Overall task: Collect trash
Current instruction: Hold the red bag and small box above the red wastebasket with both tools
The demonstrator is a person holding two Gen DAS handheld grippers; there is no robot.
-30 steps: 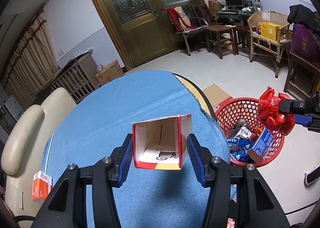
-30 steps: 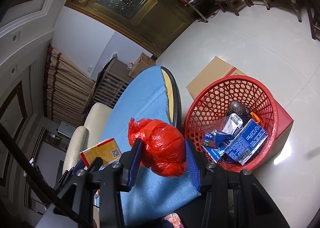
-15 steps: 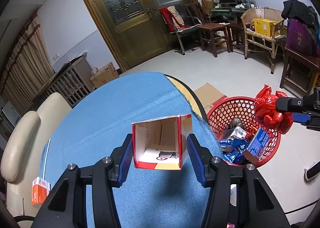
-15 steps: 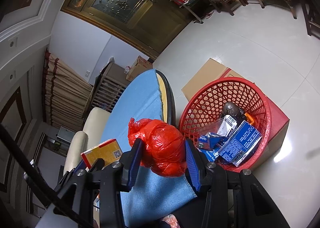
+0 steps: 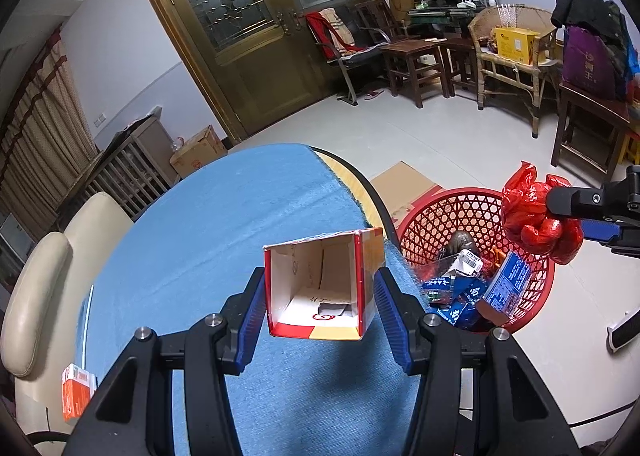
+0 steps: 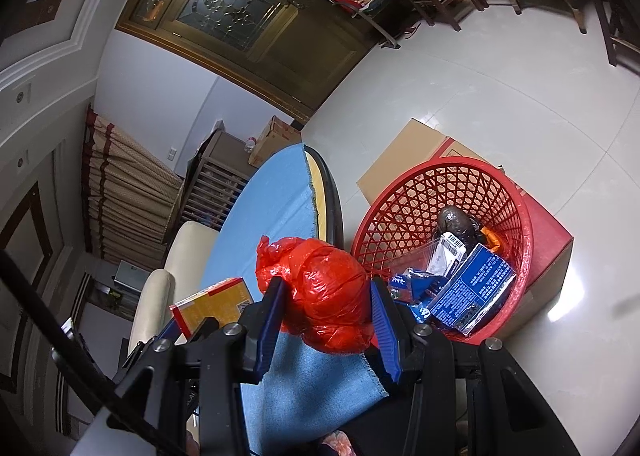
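Purple bag [image 5: 588, 67] w/ Chinese chars incl. 王, barcode on white packet [image 6: 450, 252]

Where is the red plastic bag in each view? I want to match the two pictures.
Left wrist: red plastic bag at right edge, above the basket, in the right tongs.
Right wrist: bottom centre, gripped.
Shared landmark: red basket beside the blue-clothed table.
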